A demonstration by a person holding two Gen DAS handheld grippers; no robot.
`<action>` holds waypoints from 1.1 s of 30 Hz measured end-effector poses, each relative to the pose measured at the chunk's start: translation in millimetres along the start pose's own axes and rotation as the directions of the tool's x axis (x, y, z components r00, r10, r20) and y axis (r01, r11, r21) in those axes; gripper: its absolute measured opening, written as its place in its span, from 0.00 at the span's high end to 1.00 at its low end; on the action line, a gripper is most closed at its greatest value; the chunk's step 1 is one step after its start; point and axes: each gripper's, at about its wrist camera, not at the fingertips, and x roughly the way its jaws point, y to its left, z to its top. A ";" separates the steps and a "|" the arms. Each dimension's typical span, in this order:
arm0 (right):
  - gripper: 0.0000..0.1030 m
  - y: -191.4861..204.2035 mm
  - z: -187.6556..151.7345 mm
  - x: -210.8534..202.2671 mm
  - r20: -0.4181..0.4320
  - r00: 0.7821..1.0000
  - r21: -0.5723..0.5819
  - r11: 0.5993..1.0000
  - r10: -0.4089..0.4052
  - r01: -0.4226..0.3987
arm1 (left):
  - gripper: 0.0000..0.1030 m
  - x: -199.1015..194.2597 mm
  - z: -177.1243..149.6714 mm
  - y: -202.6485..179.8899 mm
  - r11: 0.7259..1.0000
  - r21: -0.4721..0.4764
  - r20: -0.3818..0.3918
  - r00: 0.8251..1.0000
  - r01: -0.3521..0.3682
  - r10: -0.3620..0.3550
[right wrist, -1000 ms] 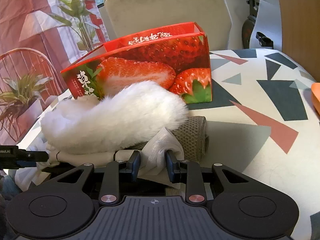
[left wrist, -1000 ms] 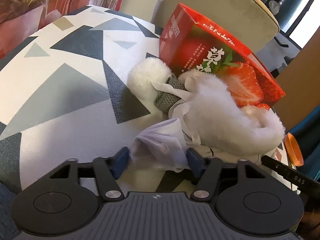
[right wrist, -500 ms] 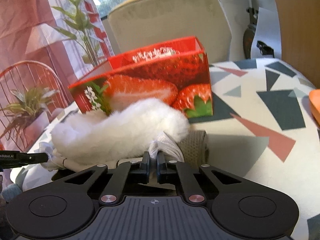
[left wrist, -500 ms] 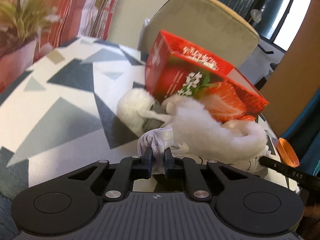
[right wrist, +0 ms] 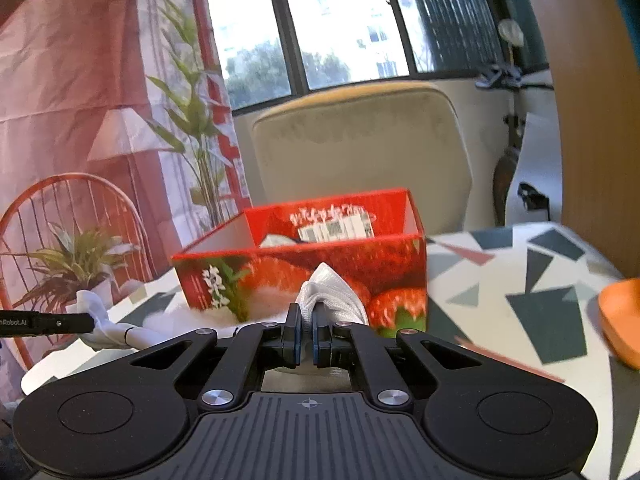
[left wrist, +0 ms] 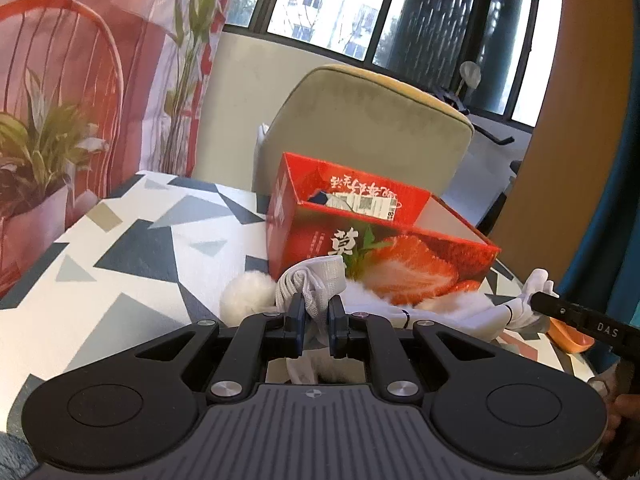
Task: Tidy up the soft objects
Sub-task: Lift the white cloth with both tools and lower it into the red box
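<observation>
My left gripper (left wrist: 316, 318) is shut on one end of a white cloth (left wrist: 316, 280), lifted above the patterned table (left wrist: 132, 248). My right gripper (right wrist: 306, 328) is shut on the other end of the white cloth (right wrist: 332, 288); this gripper's tip also shows in the left wrist view (left wrist: 560, 310). A white fluffy item (left wrist: 244, 296) lies on the table under the cloth. An open red strawberry box (left wrist: 376, 232) stands just behind it, with a white label inside; it also shows in the right wrist view (right wrist: 320, 256).
A beige chair (left wrist: 368, 128) stands behind the box. An orange dish (right wrist: 622, 316) sits at the table's right edge. A potted plant (left wrist: 36, 148) and a red wire chair (right wrist: 68, 216) are off the table's left side.
Both grippers closed on the white cloth and rose with it. The views tilted up, so the open top of the box and the windows show now.
</observation>
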 end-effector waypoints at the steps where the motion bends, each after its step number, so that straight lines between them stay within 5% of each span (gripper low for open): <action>1: 0.95 0.8 0.8 -0.8 0.005 1.000 -0.005 1.000 0.000 0.000 | 0.88 -0.1 -0.1 0.3 1.000 -0.001 0.000 1.000 0.000 0.000; 10: 0.95 1.3 1.7 1.2 -0.003 1.000 -0.003 1.000 0.003 -0.003 | 0.88 0.3 4.8 -2.3 1.000 0.018 -0.005 1.000 -0.011 0.011; 19: 0.95 -2.9 36.5 18.6 0.018 0.999 0.014 0.999 0.039 -0.040 | 0.88 -1.4 65.5 -11.5 0.998 0.057 0.060 0.998 0.007 -0.010; 26: 0.95 -8.0 87.0 55.9 0.035 0.999 -0.003 1.000 0.031 -0.031 | 0.88 39.4 111.7 -36.9 0.993 0.118 0.082 0.997 -0.015 0.005; 33: 0.96 -22.9 117.5 102.0 0.047 0.998 -0.026 0.998 -0.047 0.048 | 0.88 88.8 124.0 -59.8 0.975 0.212 0.078 0.995 -0.071 0.056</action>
